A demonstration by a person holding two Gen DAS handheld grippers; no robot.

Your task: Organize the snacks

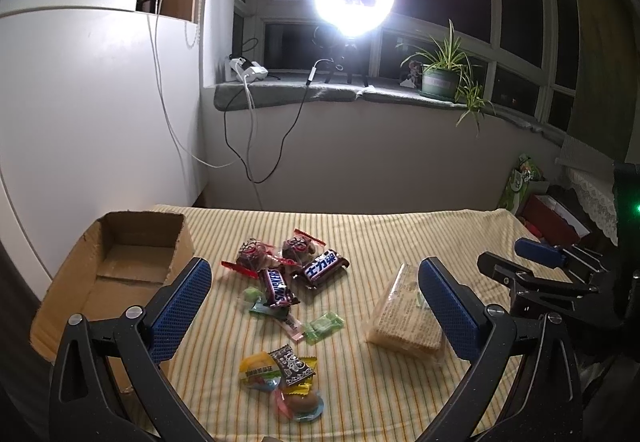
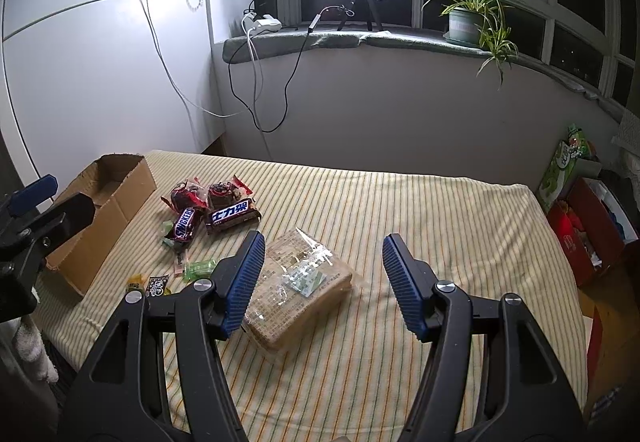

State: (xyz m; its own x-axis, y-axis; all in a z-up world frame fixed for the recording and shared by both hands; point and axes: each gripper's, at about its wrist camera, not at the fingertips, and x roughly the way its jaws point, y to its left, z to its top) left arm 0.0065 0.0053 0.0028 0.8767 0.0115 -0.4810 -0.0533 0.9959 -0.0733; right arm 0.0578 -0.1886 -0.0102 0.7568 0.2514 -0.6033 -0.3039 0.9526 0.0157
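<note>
2 blue-padded grippers, left gripper (image 1: 316,298) and right gripper (image 2: 324,274), both spread, empty, above clear-wrapped tan wafer pack (image 2: 300,290); brown cardboard box (image 1: 120,266) left.

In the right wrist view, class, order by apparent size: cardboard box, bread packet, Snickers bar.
1. bread packet, though nearest the camera
2. cardboard box, looks similar, so unsure
3. Snickers bar

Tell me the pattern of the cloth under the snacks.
Pale yellow cloth with thin orange and green stripes, clearest in the right wrist view.
</note>
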